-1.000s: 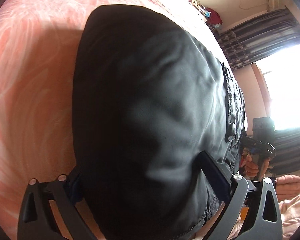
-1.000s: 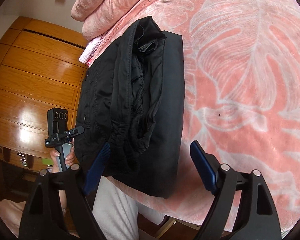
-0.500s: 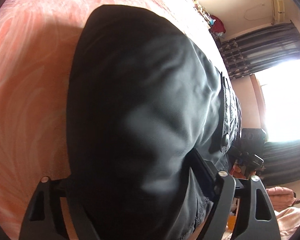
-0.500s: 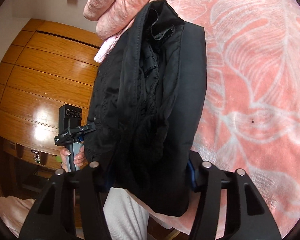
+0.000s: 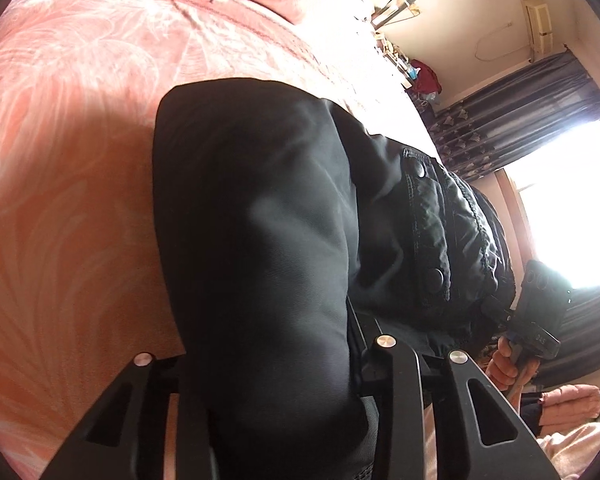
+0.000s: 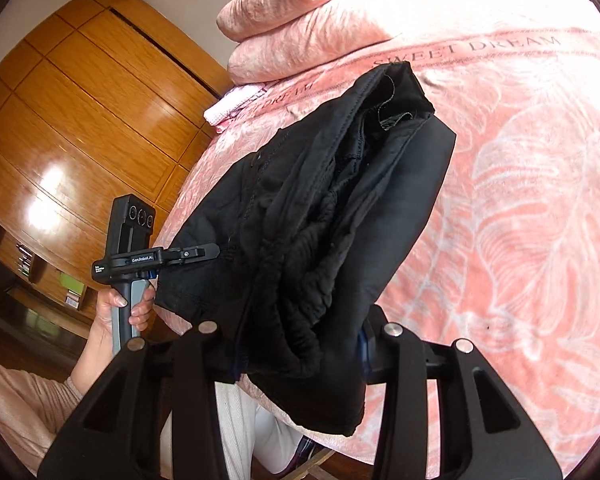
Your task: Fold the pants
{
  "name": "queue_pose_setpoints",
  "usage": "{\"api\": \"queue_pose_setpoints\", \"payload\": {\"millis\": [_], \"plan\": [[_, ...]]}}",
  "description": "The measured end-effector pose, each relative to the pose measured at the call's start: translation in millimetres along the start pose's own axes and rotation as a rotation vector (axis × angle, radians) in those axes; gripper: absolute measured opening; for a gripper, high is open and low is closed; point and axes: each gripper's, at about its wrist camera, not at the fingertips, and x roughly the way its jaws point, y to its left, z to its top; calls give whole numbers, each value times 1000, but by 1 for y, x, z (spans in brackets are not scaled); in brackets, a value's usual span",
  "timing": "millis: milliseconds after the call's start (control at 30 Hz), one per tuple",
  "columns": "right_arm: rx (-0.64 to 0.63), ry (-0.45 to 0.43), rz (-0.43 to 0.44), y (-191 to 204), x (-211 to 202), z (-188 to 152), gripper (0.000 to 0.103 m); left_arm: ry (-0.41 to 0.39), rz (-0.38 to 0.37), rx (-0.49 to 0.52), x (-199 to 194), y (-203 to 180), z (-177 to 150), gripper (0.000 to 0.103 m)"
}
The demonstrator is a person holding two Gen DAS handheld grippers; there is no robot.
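Both tools clamp the folded black pants at the near edge of the bed.

The left tool (image 5: 268, 364) has just been closing and now pinches a thick roll of the pants (image 5: 268, 240) between its jaws; the cloth fills the gap and hides the pads. The right tool (image 6: 300, 344) has also just been closing and grips the bunched waistband end of the same pants (image 6: 327, 216), with fabric pressed against both blue pads. The bundle lies over the pink leaf-patterned blanket (image 6: 519, 200) that covers the bed, at the bed's near edge, and its far end points toward the pink pillows (image 6: 300, 20) at the head. Beside the bed, a hand (image 6: 120, 308) holds the left tool's grey handle.
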Motion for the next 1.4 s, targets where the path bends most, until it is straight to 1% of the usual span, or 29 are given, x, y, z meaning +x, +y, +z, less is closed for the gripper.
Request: {"api": "queue_pose_setpoints", "payload": {"millis": [67, 167, 333, 467, 533, 567, 633, 700, 833, 933, 1000, 1100, 1233, 1300, 1333, 1400], "plan": [[-21, -18, -15, -1, -8, 7, 39, -13, -14, 14, -3, -3, 3, 34], [-48, -51, -32, -8, -21, 21, 39, -51, -16, 65, -6, -17, 17, 34], [-81, -101, -43, -28, -33, 63, 39, -114, -16, 120, -5, -33, 54, 34], [-69, -115, -41, -54, -22, 100, 39, -143, 6, 135, 8, -39, 83, 34], [-62, -115, -39, -67, -14, 116, 39, -152, 25, 140, 25, -51, 106, 34], [-52, -113, -39, -74, -9, 123, 39, -152, 31, 136, 37, -58, 118, 34], [-26, -104, -35, -90, 1, 134, 40, -147, 47, 127, 49, -57, 136, 34], [-2, -90, -39, -105, 10, 142, 40, -132, 69, 122, 62, -55, 147, 34], [40, -45, -48, -132, 31, 146, 40, -88, 103, 101, 87, -44, 156, 35], [69, -18, -51, -149, 45, 142, 41, -90, 89, 102, 93, -36, 154, 37], [102, -3, -45, -162, 52, 136, 43, -84, 85, 104, 96, -33, 153, 40], [121, -1, -41, -170, 59, 127, 45, -82, 107, 136, 102, -30, 150, 45], [146, -11, -29, -178, 65, 118, 50, -74, 94, 128, 109, -20, 151, 50], [176, -19, -7, -185, 64, 110, 52, -78, 101, 132, 110, -19, 147, 57], [185, -25, 1, -187, 63, 107, 53, -84, 107, 142, 110, -18, 145, 59], [192, -38, 2, -188, 62, 104, 57, -88, 130, 138, 108, -17, 141, 72]]}}
